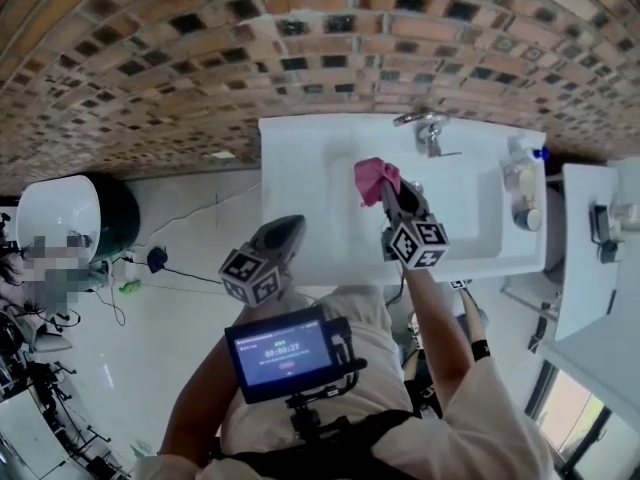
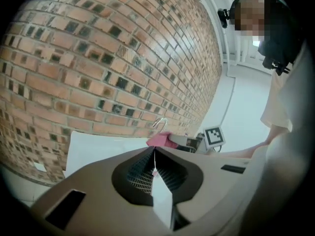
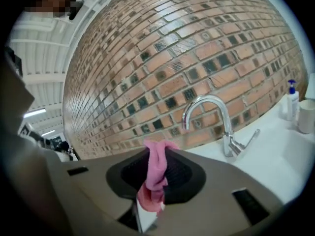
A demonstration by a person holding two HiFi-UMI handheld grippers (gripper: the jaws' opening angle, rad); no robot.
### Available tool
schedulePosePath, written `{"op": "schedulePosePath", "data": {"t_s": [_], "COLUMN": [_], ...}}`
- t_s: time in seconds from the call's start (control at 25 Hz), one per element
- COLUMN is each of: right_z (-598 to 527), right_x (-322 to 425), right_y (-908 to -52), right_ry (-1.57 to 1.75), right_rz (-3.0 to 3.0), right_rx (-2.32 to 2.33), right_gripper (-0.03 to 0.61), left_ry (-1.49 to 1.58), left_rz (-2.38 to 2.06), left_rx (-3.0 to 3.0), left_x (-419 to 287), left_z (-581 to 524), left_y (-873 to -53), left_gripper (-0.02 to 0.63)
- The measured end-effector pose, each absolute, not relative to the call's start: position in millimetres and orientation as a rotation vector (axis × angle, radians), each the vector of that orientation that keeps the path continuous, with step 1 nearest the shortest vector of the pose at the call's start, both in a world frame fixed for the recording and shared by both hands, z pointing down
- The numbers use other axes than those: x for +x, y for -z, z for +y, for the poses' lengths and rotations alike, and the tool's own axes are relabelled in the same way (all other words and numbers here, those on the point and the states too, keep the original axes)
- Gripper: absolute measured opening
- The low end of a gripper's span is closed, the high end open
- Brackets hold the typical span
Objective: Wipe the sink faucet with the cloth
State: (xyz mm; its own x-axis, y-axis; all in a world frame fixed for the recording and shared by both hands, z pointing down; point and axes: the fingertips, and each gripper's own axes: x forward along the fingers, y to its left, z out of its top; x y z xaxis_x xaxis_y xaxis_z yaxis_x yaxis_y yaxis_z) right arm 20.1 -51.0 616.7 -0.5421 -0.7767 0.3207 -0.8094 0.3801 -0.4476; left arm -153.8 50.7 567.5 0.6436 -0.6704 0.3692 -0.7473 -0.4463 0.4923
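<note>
I am clamping my right gripper (image 3: 147,195) on the pink cloth (image 3: 156,168). The cloth is bunching up between the jaws and sticking out above them and below them. I am holding it over the basin of the white sink (image 1: 300,158), towards the basin's left part. The chrome faucet (image 3: 218,124) is standing ahead and to the right of the cloth. Its curved spout is arching up against the brick wall (image 3: 162,58) and its lever is pointing to the right. The cloth is hanging near the faucet but is not touching it.

I am keeping the jaws of my left gripper (image 2: 154,154) pressed together, with nothing between them. In the head view it is hovering by the sink's front edge, left of the right gripper and apart from it, pointing towards the wall. In the left gripper view the cloth is showing just past the closed tips.

A blue-pump bottle (image 3: 292,98) and a pale cup (image 3: 307,116) are standing at the sink's right end, well apart from the cloth.
</note>
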Motion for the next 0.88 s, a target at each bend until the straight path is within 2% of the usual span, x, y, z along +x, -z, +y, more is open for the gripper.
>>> {"op": "schedulePosePath", "data": {"t_s": [0.28, 0.6, 0.88], "right_z": [49, 134, 212], "right_x": [57, 14, -14], "right_y": [-622, -571, -575], "right_ry": [-0.961, -1.035, -1.119], "right_rz": [-2.319, -2.303, -2.286], "right_rx": [1.735, 1.864, 1.889], "right_gripper": [0.079, 0.081, 0.083], "left_ry": [-0.004, -0.005, -0.12], "left_rz": [-1.041, -0.995, -0.904], "left_rx": [2.316, 2.38, 2.463], "left_x": [-208, -275, -299], "left_z": [86, 152, 223], "left_y": [-526, -529, -552], "left_gripper": [0.003, 0.003, 0.003]}}
